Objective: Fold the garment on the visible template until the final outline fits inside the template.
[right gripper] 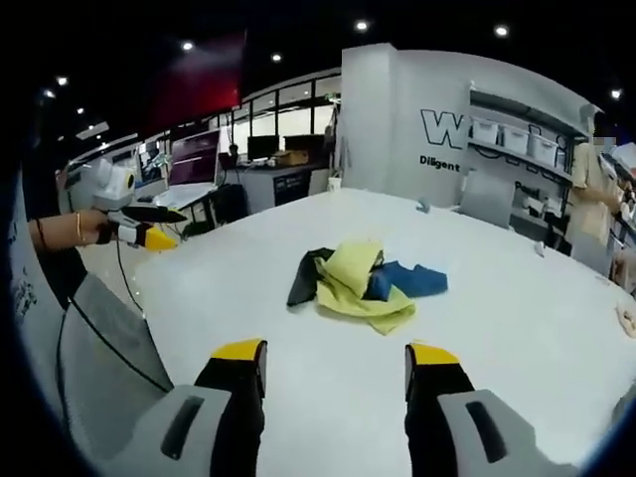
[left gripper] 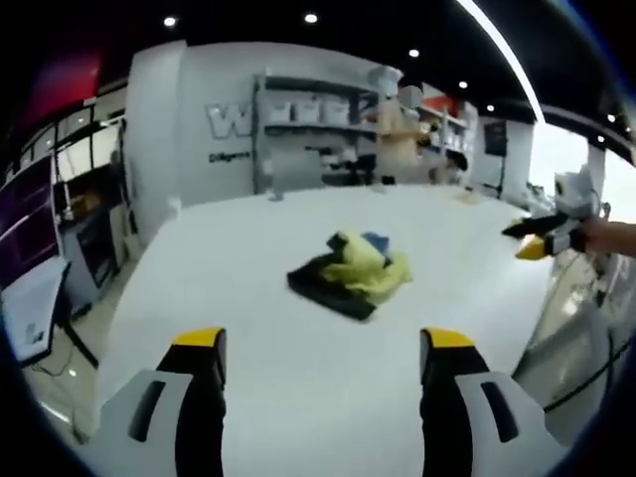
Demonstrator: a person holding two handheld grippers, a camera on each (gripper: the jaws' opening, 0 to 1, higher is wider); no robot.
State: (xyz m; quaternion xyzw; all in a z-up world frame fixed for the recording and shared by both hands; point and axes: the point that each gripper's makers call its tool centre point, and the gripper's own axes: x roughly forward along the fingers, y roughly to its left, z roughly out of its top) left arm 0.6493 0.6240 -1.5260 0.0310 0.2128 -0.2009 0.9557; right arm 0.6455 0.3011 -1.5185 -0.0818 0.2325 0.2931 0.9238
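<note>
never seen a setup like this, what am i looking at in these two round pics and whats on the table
There is no robot here. A person holds a two-jaw tool in each hand, and a fisheye camera rides on each tool, so each round picture looks forward along its own black, yellow-tipped jaws.

The left gripper view looks past the left tool; the right tool shows at the right edge, in a hand. The right gripper view looks past the right tool, with the left tool at the left edge.

On the white table lies a crumpled pile: a yellow cloth, a blue cloth and a black cloth. Both tools are open and hold nothing.
</note>
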